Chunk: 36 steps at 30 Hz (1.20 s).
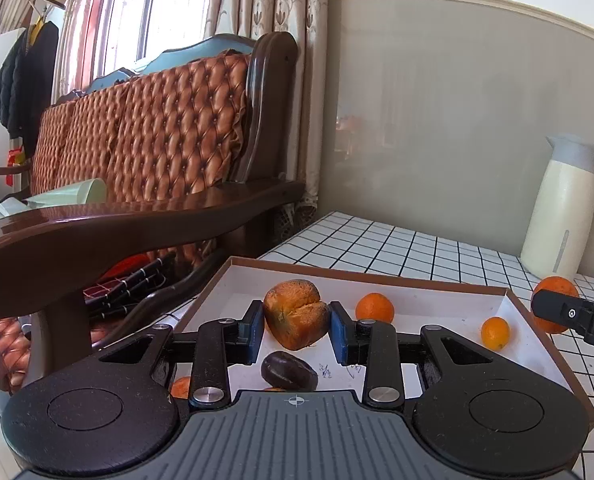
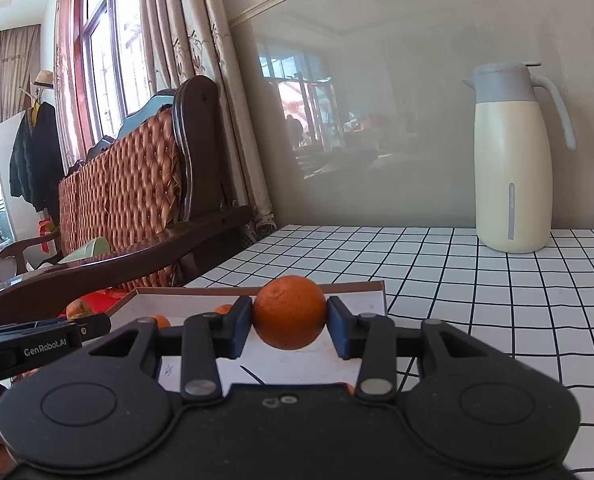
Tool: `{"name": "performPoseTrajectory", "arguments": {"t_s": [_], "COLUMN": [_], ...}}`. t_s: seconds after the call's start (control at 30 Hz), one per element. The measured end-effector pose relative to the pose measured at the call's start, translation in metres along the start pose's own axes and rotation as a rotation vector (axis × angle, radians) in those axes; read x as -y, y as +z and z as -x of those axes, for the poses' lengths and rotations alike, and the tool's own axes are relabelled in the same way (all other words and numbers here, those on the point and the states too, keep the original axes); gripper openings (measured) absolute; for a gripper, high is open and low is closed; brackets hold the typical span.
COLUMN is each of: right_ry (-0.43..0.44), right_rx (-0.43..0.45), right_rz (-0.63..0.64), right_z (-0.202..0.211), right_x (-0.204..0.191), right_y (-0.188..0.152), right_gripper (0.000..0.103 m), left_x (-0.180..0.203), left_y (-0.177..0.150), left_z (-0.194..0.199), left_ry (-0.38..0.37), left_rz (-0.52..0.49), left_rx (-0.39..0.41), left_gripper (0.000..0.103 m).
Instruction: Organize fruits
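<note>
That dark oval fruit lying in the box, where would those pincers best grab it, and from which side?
Probably across its short middle, coming down from above. The dark fruit lies on its side on the box floor with its long axis running across the view, so its narrow waist suits the pads best. It lies under the left gripper, which already clamps the lumpy fruit, so that must go first.

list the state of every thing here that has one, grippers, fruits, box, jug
left gripper: shut on the mottled brownish fruit, held above the box
right gripper: shut on the orange, held above the box
box: open, no lid on it, lying on the checked table
small orange: loose in the box
kumquat: loose in the box
dark fruit: loose in the box
jug: upright, lid shut
</note>
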State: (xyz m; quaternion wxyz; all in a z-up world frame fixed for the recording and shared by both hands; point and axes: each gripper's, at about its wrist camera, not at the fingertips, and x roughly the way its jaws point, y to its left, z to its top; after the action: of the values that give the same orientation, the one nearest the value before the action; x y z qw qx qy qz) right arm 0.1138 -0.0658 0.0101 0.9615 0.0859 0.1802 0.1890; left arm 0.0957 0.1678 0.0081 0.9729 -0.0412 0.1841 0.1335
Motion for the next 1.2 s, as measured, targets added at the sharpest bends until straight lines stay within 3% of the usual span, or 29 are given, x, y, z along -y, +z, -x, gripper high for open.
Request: {"name": "performPoseTrajectory", "arguments": {"t_s": [0.57,0.63,0.67,0.7,0.73,0.77,0.8,0.87,0.97,1.2], "right_ry": [-0.064,-0.067,-0.071,-0.078,-0.091,-0.102,-0.107,-0.125,-0.13,-0.102], "right_rx": [-0.064,-0.08,-0.085,-0.086,-0.069,-0.025,0.025,0.122,0.141,0.1], "right_rz": [0.015,0.023,0.032,0.04,0.04,0.028,0.013,0.0,0.012,-0.02], "right_z": [-0.038,-0.043,-0.045,-0.046,-0.044,-0.036,-0.028,-0.012,-0.007,-0.005], "right_x": [0.004,0.003,0.002,0.001,0.0,0.001,0.001,0.002,0.005,0.016], "right_y": [0.001,0.0,0.0,0.0,0.0,0.003,0.006,0.012,0.014,0.011], "right_gripper": [0.033,0.034,0.044,0.053,0.069,0.074,0.077,0.097,0.097,0.097], "left_x": [-0.009,-0.009,-0.009,-0.008,-0.008,-0.008,-0.008,-0.008,-0.005,0.001], "left_y": [0.008,0.007,0.007,0.007,0.008,0.01,0.012,0.021,0.026,0.023], "left_z": [-0.045,-0.049,-0.052,-0.055,-0.056,-0.056,-0.052,-0.034,-0.025,-0.011], "left_ry": [0.019,0.026,0.028,0.033,0.042,0.052,0.067,0.083,0.13,0.115], "left_rz": [0.003,0.003,-0.004,-0.011,-0.015,-0.008,0.011,0.026,0.007,-0.023], "left_rx": [-0.059,-0.065,-0.07,-0.073,-0.077,-0.082,-0.067,0.012,0.04,0.033], "left_gripper": [0.035,0.035,0.035,0.037,0.045,0.085,0.103,0.103,0.103,0.103]}}
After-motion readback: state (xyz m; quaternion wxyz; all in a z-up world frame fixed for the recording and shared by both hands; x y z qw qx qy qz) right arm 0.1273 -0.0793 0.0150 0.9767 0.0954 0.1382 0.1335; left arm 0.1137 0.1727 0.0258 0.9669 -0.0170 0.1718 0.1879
